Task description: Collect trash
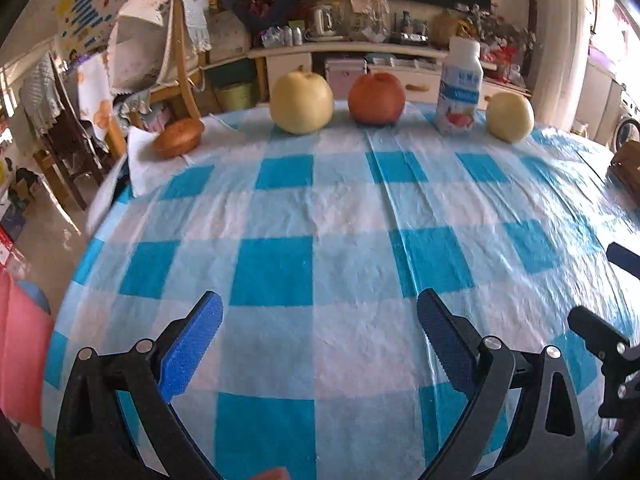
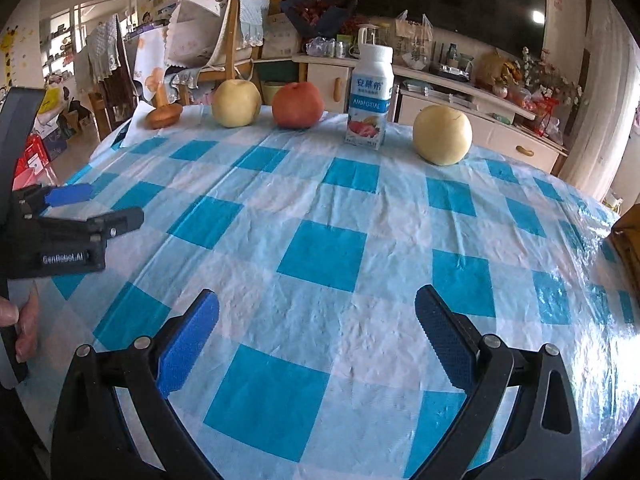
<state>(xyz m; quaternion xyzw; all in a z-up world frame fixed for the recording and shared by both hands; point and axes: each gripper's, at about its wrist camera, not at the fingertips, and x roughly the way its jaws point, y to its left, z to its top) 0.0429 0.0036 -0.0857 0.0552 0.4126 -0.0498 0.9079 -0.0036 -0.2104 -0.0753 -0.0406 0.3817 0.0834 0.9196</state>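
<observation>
Left wrist view: the left gripper point(image 1: 320, 344), with blue ribbed pads on black fingers, is spread wide and nothing is held or touched between its jaws; only the blue-and-white checked plastic tablecloth point(image 1: 320, 208) is seen below it. The same is shown for the right gripper point(image 2: 316, 340) in the right wrist view: jaws wide apart, empty, poised above bare cloth. Both are judged to be kept open and back from the objects because no grasp has yet been started. Well ahead of both claws, along the far edge of the table, a row is laid out: a brown mushroom-shaped bun point(image 1: 179, 138) on a white paper sheet to the far left, a pale yellow round pear point(image 1: 301, 103), a red-orange round apple point(image 1: 376, 97), a white plastic yogurt bottle with a blue label point(image 1: 459, 86) standing upright, and a second pale yellow pear point(image 1: 511, 117) to the far right. The bottle is judged the likeliest trash item, though whether it is empty cannot be told. It lies ahead and slightly right of the right gripper.
</observation>
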